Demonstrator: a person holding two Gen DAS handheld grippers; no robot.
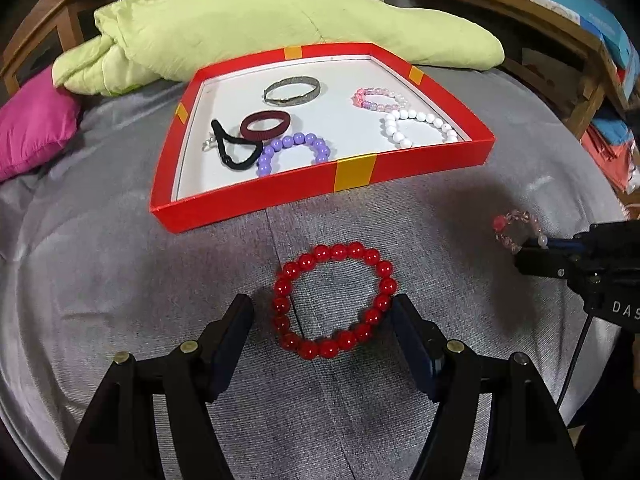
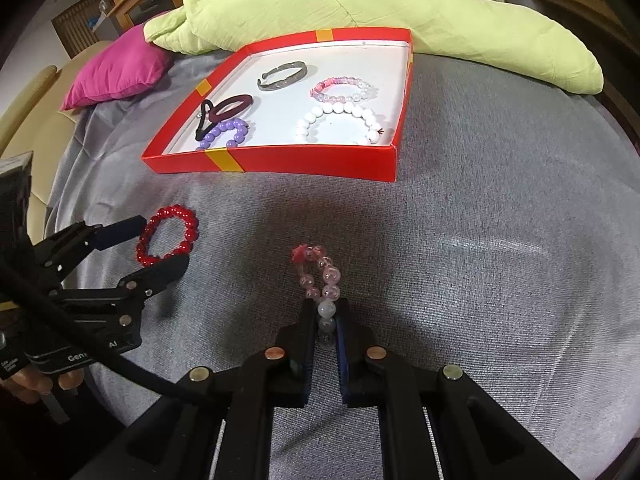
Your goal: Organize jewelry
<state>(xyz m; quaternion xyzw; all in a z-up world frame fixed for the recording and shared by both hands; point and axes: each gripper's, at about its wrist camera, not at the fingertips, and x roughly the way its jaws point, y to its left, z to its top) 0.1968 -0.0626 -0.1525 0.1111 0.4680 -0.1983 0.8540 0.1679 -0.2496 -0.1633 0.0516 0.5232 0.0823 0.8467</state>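
We note first what is cut off or unclear. In the right wrist view the 2 fingers of the right gripper (image 2: 325, 320) cover the lowest beads of the pale pink bead bracelet (image 2: 320, 276), so we cannot see how many beads sit between the pads. In the left wrist view this gripper enters from the right edge and only its tip shows. The person appears only as fingertips (image 2: 44, 384) at the lower left edge of the right wrist view. The near wall of the red box (image 1: 280, 192) hides part of the purple bead bracelet (image 1: 294, 151), and a small silvery item behind the black hair tie (image 1: 236, 150) is too small to identify.

The right jaws are clamped together on the pale pink bracelet, whose loop of translucent beads with 1 red tuft stands up from the grey cloth (image 1: 120, 280).

The left gripper (image 1: 322, 316) has its jaws well apart, 1 finger on each side of the red bead bracelet (image 1: 335, 299), which lies flat on the cloth as a round loop of glossy beads, in front of the box. We cannot tell whether the pads touch it.

The box also holds a silver bangle (image 1: 292, 90), a maroon hair tie (image 1: 265, 125), a white bead bracelet (image 1: 418, 128) and a pink-and-lilac bead bracelet (image 1: 380, 99).
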